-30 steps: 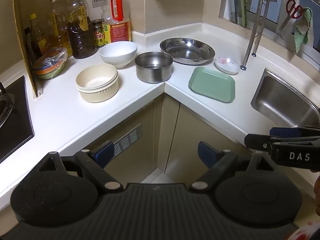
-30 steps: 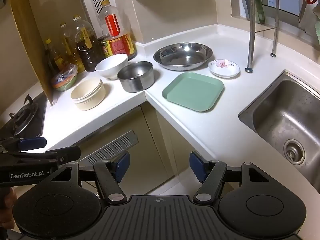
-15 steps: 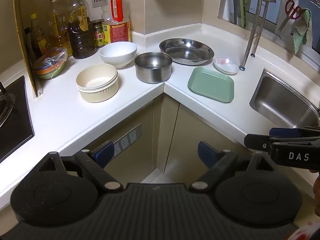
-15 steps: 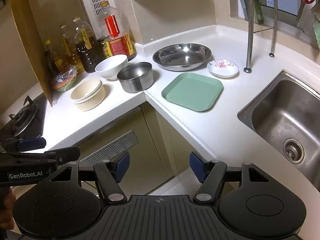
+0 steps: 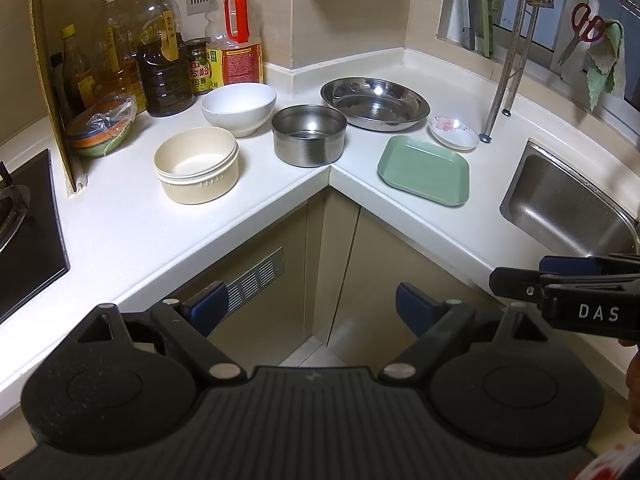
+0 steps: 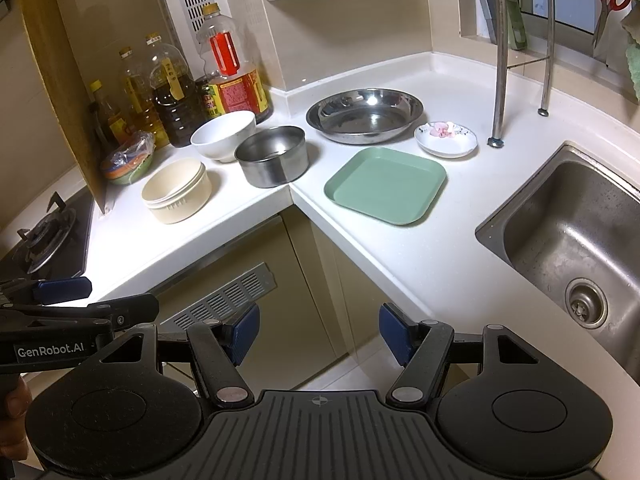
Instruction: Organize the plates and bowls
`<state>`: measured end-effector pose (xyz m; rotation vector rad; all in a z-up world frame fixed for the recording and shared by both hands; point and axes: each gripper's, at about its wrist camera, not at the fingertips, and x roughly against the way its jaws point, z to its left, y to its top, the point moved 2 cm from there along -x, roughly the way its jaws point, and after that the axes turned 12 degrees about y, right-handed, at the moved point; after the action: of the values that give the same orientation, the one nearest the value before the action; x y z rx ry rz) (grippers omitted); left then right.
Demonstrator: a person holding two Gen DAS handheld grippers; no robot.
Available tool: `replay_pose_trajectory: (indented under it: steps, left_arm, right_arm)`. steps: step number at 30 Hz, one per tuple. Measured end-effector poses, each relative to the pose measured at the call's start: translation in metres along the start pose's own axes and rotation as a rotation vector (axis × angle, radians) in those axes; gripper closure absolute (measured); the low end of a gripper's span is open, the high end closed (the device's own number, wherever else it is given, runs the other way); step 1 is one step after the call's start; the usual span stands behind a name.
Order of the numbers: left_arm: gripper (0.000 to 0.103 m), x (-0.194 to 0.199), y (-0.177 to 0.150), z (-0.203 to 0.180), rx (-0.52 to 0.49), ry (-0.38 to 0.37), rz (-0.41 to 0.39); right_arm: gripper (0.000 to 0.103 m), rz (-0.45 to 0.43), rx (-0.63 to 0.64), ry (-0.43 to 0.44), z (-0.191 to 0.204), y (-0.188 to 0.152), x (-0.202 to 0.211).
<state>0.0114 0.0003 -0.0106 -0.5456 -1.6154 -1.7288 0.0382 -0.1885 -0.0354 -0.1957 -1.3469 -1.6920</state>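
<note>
Left wrist view: my left gripper (image 5: 310, 306) sits at the bottom centre of the frame, jaws wide apart with nothing between the blue pads, over the cabinet doors below the counter corner. My right gripper (image 6: 318, 334) is spread just as wide and is equally empty.

On the white countertop (image 5: 120, 232), going left to right across the middle of the frame: a stack of coloured bowls in clear plastic wrap (image 5: 100, 130) at the far left; a cream ribbed plastic tub (image 5: 197, 164), empty; behind it a smooth white ceramic bowl (image 5: 239, 108), empty; a straight-walled steel pot (image 5: 309, 135) right at the inner corner, empty; a wide shallow steel basin (image 5: 375, 103), shiny and empty; a flat, matte green square plate (image 5: 424, 169) with rounded corners; and a small white saucer (image 5: 454, 133) with a pink pattern or bits in it, I cannot tell which. The steel sink (image 5: 560, 204) fills the right edge. Oil bottles (image 5: 160, 72) stand in the upper left.
</note>
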Motion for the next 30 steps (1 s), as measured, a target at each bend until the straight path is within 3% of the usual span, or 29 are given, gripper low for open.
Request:
replay_pose_trajectory:
  steps: [30]
  left_arm:
    - [0.013,-0.0022,0.0002,0.0058,0.011,-0.008,0.005]
  right_arm:
    - [0.037,0.002,0.0,-0.003,0.0005,0.0027,-0.0019]
